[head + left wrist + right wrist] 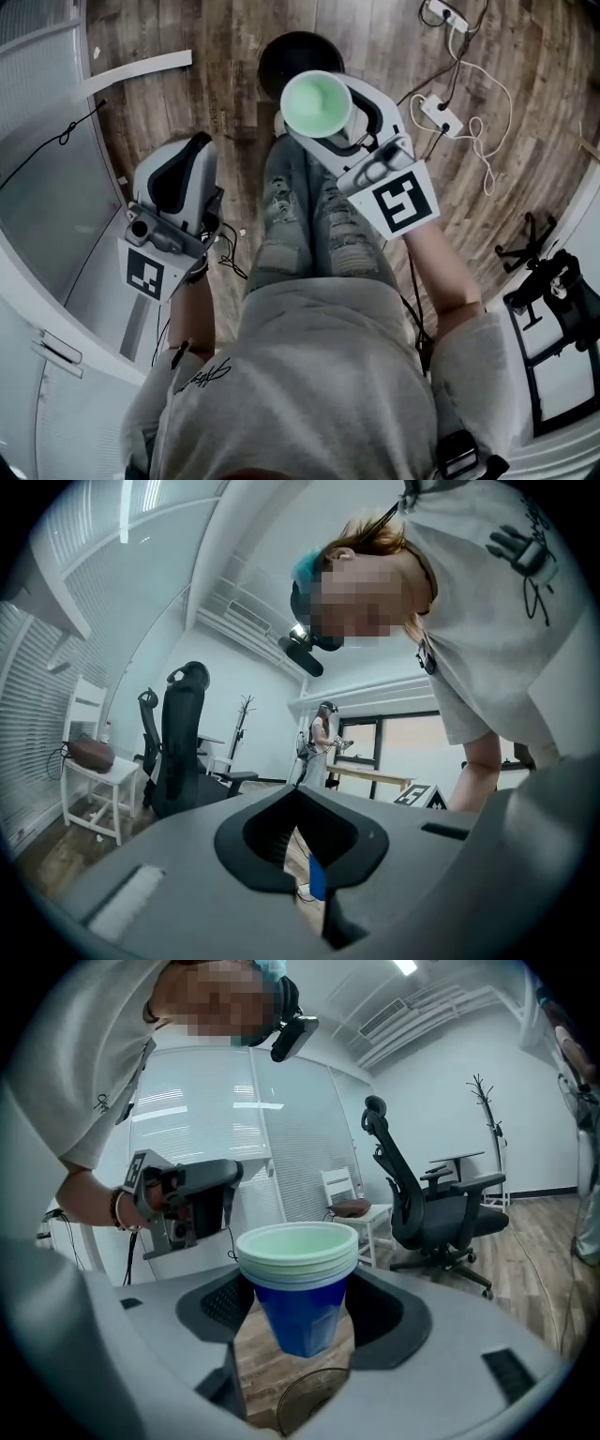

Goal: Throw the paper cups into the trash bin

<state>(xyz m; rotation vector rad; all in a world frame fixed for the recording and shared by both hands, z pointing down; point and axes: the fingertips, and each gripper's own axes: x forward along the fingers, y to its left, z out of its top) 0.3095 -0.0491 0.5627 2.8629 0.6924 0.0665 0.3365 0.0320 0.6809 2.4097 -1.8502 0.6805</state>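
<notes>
Right hand-held gripper (302, 1324) clamps stacked paper cups (298, 1274) over trash bin (309, 1402) — left hand-held gripper (306, 857) seemingly closed, empty.

My paper cups (302, 1302): blue outside, pale mint green inside. Trash bin (270, 56), black. Floor (216, 103), brown wood grain. My jeans (291, 216), faded grey-blue; my shirt (300, 375), light grey.

The right gripper (302, 1314) clamps a nested stack of paper cups (300, 1283) upright between its jaws, blue outside, pale green inside. Below the jaws shows the dark round rim of the trash bin (281, 1401), on wood floor (272, 1349).
</notes>
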